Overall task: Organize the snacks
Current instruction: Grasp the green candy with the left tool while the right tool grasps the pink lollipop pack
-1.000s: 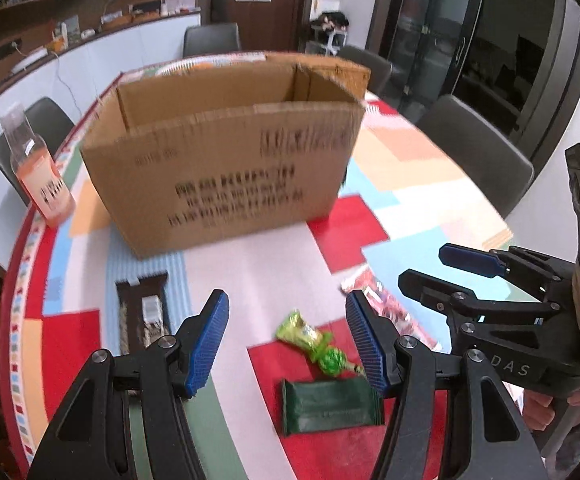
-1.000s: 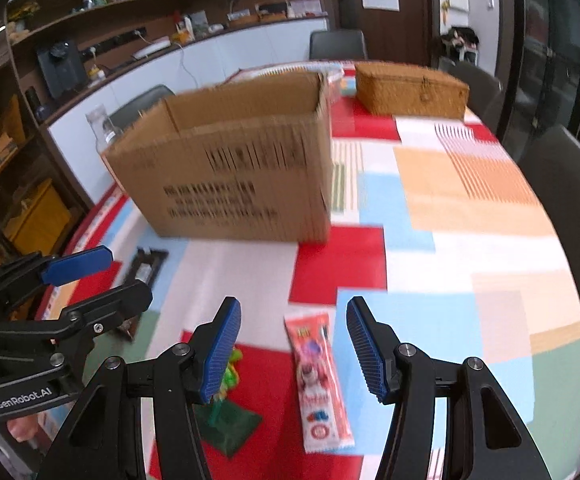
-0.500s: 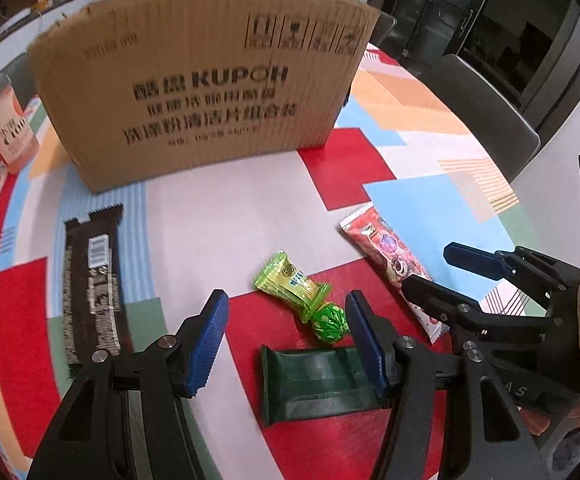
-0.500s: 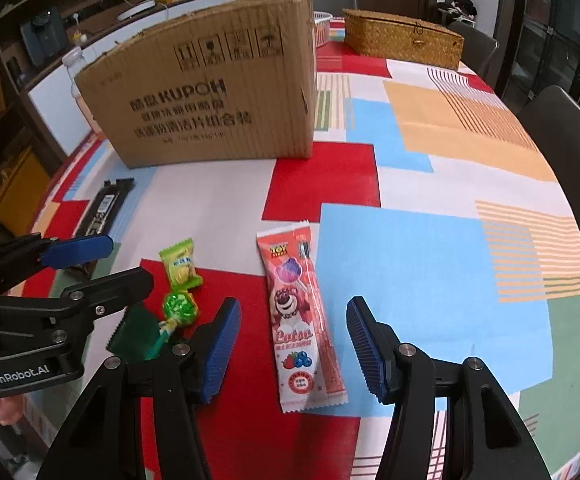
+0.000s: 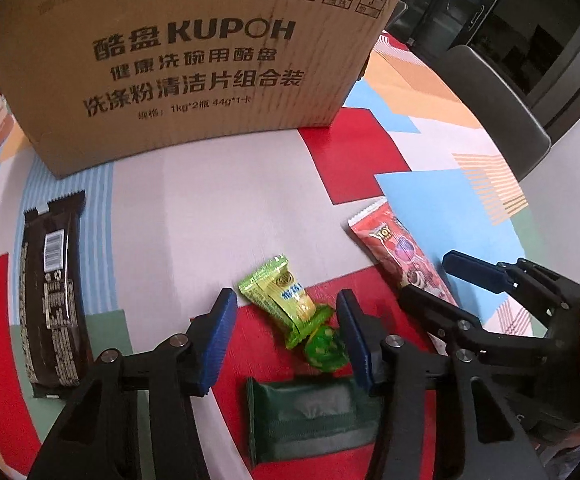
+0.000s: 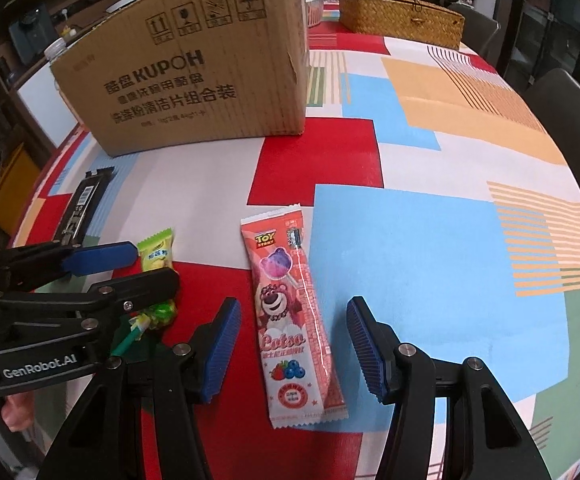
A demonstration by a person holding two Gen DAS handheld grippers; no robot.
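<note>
While we count, four snacks lie before one box [image 5: 194,60]:
Candy [image 5: 286,300]: one, between left gripper [image 5: 286,336] jaws, closing, untouched.
Lolly [image 6: 290,312]: one, between right gripper [image 6: 294,344] jaws, gaping.
Bars: black [image 5: 52,304], green [image 5: 310,416].

Both grippers lower toward the snacks

The left gripper [image 5: 288,334] has dropped around the green wrapped candy [image 5: 290,304], its jaws just narrowing; the right gripper [image 6: 294,344] straddles the pink lollipop packet [image 6: 290,312].

KUPOH on cardboard box [image 5: 194,60], Toy Story, Lotso on red packet [image 6: 290,308]
</note>
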